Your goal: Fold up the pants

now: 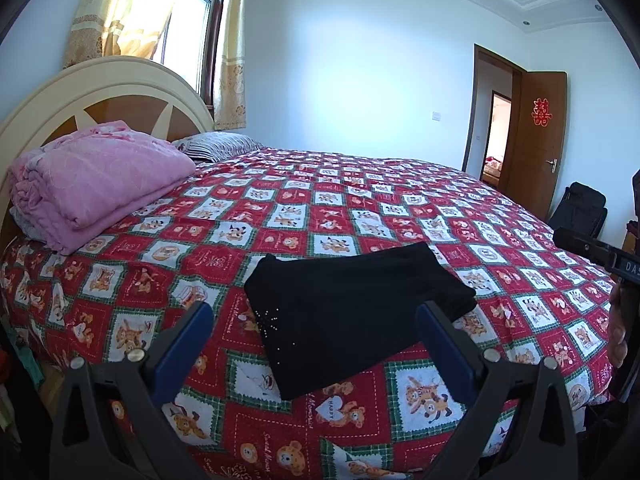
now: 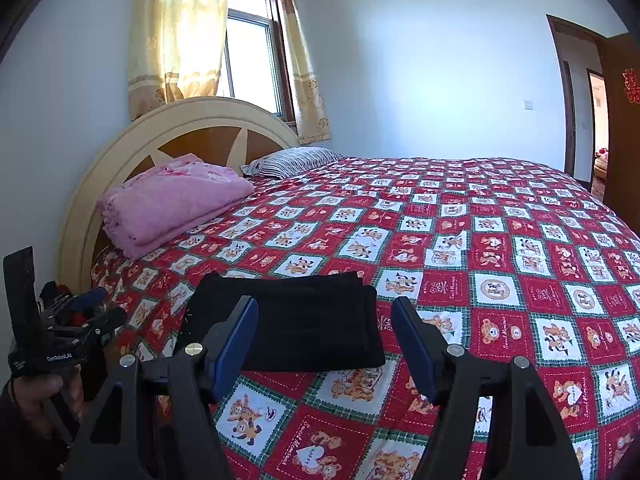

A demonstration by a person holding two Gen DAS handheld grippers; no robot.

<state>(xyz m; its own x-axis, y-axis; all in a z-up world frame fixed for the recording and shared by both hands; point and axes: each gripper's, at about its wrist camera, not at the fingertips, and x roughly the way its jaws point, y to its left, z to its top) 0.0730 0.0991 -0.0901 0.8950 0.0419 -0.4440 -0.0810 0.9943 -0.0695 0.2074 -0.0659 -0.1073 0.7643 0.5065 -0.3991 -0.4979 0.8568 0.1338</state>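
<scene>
Black pants (image 1: 352, 312) lie folded into a compact rectangle on the red patchwork bedspread (image 1: 360, 208), near the bed's front edge. They have small shiny studs near one corner. My left gripper (image 1: 316, 316) is open and empty, held just in front of the pants and apart from them. In the right wrist view the folded pants (image 2: 304, 320) lie just ahead of my right gripper (image 2: 324, 312), which is open and empty. The left gripper (image 2: 80, 320) shows at the left edge of the right wrist view.
A folded pink blanket (image 1: 96, 184) and a striped pillow (image 1: 220, 144) lie by the cream headboard (image 1: 100, 92). A curtained window (image 2: 248, 48) is behind the bed. An open wooden door (image 1: 536, 136) and a black bag (image 1: 580, 208) stand at the far right.
</scene>
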